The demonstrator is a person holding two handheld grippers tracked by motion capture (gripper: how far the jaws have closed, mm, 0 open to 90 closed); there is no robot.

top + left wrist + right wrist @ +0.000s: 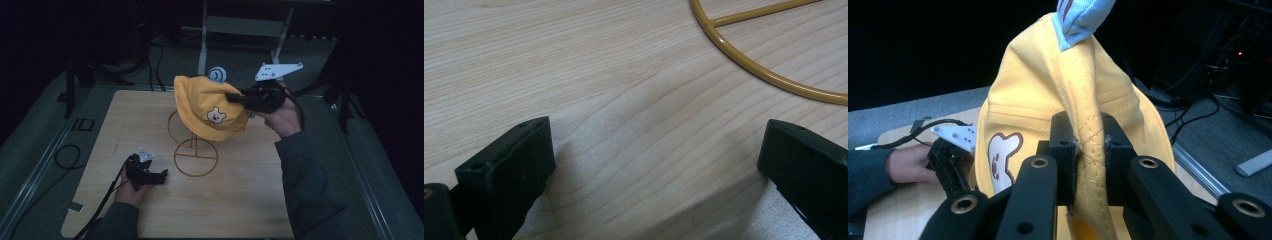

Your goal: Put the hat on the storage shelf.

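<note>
A yellow bucket hat (207, 105) with a bear patch and a light blue ear hangs over the top of a gold wire stand (195, 157) in the middle of the wooden table. My right gripper (235, 97) is shut on the hat's brim at its right side; in the right gripper view the hat (1088, 95) has its folded seam pinched between the two jaws. My left gripper (162, 175) rests low on the table at the front left, open, with bare wood between its fingers (509, 170). The stand's base ring (769, 75) lies just ahead of it.
The wooden table (240, 200) sits on a grey floor with metal rails at both sides. Black cables (67, 155) lie on the floor at the left. A grey frame (245, 25) stands behind the table.
</note>
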